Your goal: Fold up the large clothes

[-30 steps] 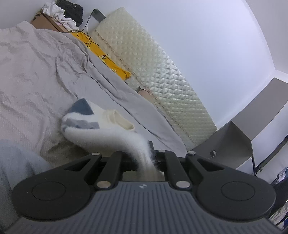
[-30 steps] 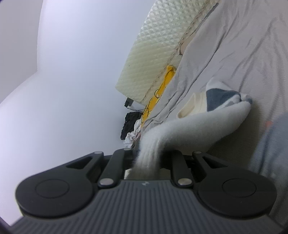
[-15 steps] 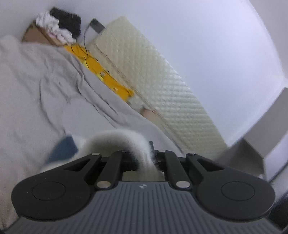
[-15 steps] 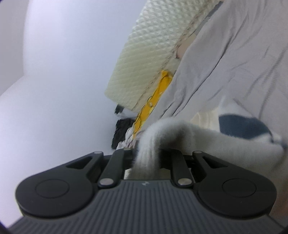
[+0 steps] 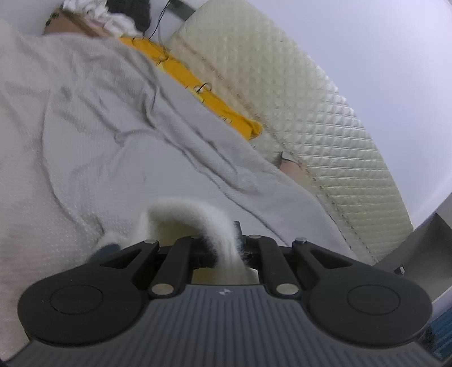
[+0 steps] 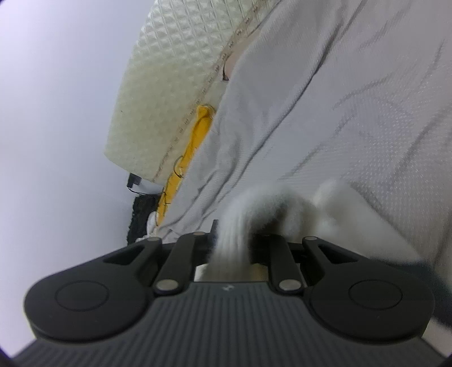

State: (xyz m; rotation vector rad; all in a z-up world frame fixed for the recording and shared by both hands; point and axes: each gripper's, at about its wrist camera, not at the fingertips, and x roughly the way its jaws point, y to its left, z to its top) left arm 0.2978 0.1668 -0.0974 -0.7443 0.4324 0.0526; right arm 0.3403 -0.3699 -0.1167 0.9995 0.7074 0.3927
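A fluffy white sweater [image 5: 180,214] with dark blue bands arches up out of my left gripper [image 5: 226,248], which is shut on its edge. Most of the garment hangs below the black jaws, out of sight; a blue patch shows at the left. In the right wrist view the same white sweater [image 6: 333,209] bulges just ahead of my right gripper [image 6: 234,248], which is shut on another part of its edge. Both grippers hover low over the grey bed sheet [image 5: 84,141].
A cream quilted mattress [image 5: 296,101] leans on the wall behind the bed. A yellow strip [image 5: 197,84] runs along the bed's far edge. A pile of white and black clothes [image 5: 118,14] lies on a cardboard box at the far corner. A grey cabinet [image 5: 423,240] stands at the right.
Both grippers have swept forward and lower across the bed with the sweater. The garment's body, spread out ahead a second ago, now lies bunched close to and under the jaws.
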